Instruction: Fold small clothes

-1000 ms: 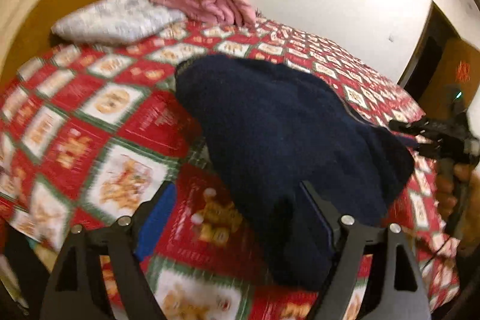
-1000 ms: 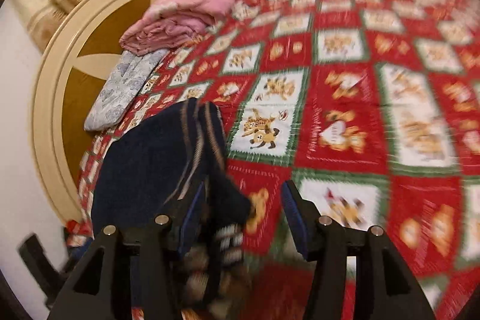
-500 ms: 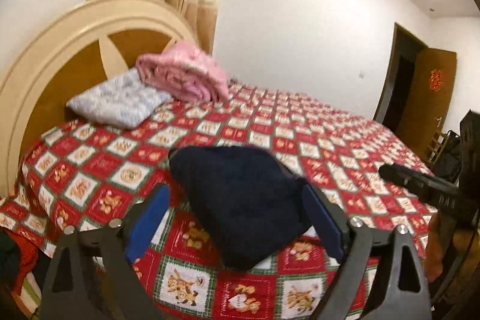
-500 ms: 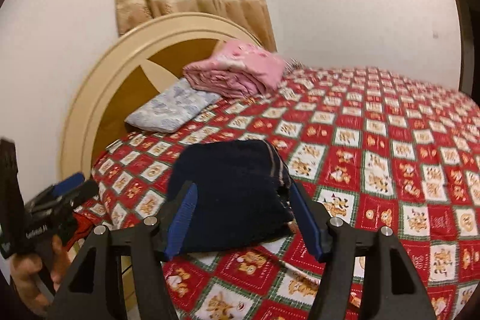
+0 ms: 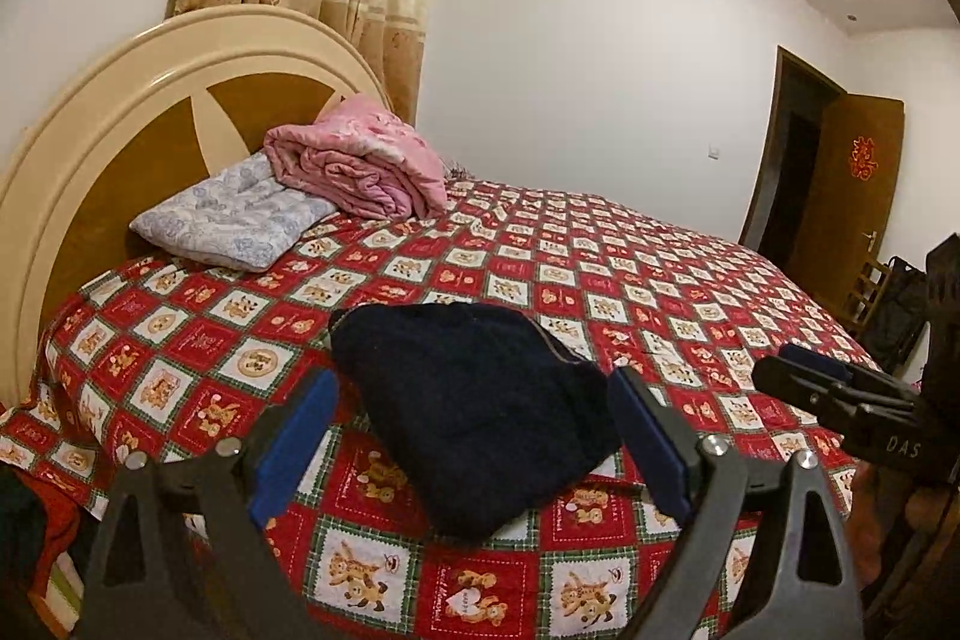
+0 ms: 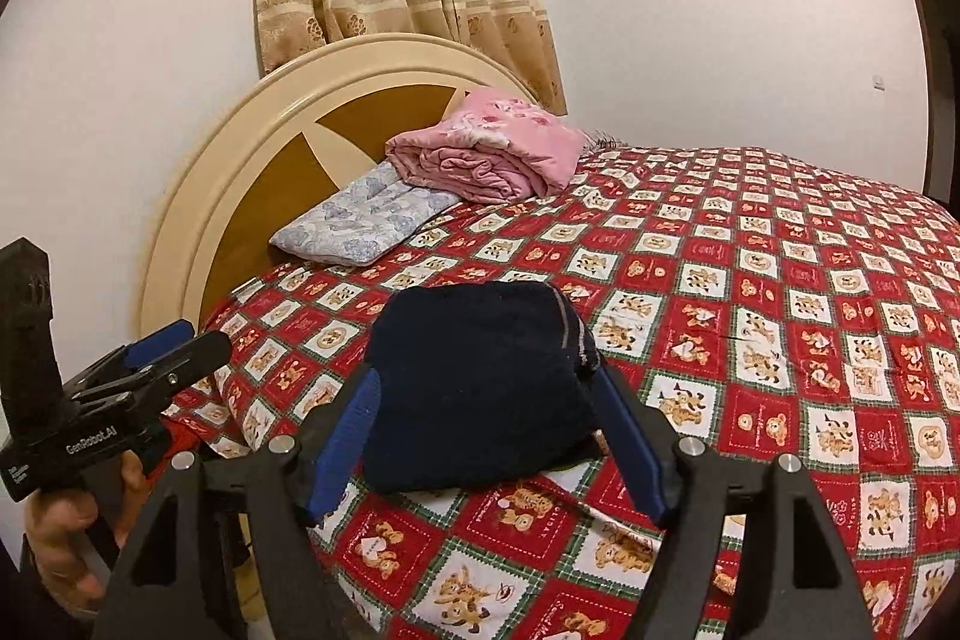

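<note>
A dark navy garment (image 5: pixel 468 400) (image 6: pixel 480 376) lies folded in a compact bundle on the red teddy-bear bedspread (image 5: pixel 600 292) (image 6: pixel 750 280), near the bed's front edge. My left gripper (image 5: pixel 473 375) hovers above and short of it, open, its blue pads (image 5: pixel 294 442) clear of the cloth. My right gripper (image 6: pixel 486 371) is likewise drawn back with its jaws opening, and nothing is pinched between them. Each view catches the other tool: the right gripper (image 5: pixel 828 388) at the right edge, and the left gripper (image 6: pixel 168 346) at the left, held by a hand (image 6: pixel 54 532).
A folded pink blanket (image 5: pixel 360 160) (image 6: pixel 486 148) rests on a pale blue pillow (image 5: pixel 234 214) (image 6: pixel 366 214) by the round cream headboard (image 5: pixel 90 100). A brown door (image 5: pixel 852 172) stands open at the right. Red and dark cloth (image 5: pixel 42 520) hangs below the bed's left corner.
Both grippers have let go of the navy garment and pulled back and up from it. The right gripper's jaws have widened. The garment now lies folded on the bed.
</note>
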Available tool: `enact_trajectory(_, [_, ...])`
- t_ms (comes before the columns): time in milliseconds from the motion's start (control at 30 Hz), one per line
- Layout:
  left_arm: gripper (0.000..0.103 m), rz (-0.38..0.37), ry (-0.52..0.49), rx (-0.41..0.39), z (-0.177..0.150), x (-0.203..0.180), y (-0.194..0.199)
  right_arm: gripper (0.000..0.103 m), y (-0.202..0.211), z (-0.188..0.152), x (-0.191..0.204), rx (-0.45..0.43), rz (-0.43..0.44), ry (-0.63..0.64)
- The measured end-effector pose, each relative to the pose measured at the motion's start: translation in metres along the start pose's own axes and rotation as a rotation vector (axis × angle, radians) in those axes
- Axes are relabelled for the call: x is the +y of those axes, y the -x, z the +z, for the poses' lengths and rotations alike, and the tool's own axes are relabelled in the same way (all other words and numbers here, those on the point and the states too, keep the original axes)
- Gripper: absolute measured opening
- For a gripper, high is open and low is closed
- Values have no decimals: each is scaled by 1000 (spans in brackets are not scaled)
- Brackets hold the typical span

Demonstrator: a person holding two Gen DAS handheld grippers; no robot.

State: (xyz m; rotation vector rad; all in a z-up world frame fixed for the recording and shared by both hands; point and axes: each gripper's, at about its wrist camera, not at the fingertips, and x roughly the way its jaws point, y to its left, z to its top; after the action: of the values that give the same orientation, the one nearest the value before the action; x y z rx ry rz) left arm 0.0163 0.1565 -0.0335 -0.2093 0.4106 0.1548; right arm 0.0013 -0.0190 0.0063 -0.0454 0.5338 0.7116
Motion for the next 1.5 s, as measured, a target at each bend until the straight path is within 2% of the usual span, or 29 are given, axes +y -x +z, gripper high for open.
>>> enact_trajectory(367, [94, -2, 4, 6, -1, 2, 0, 74, 5, -6, 5, -9, 9, 1])
enact_trajectory(733, [102, -1, -7, 10, -1, 0, 0, 74, 6, -7, 4, -11, 14, -4])
enact_trajectory(1000, [103, 6, -58, -7, 3, -6, 1, 74, 11, -7, 5, -30, 14, -5])
enact_trajectory(1500, [103, 25, -14, 8, 7, 1, -2, 74, 11, -11, 12, -22, 30, 13])
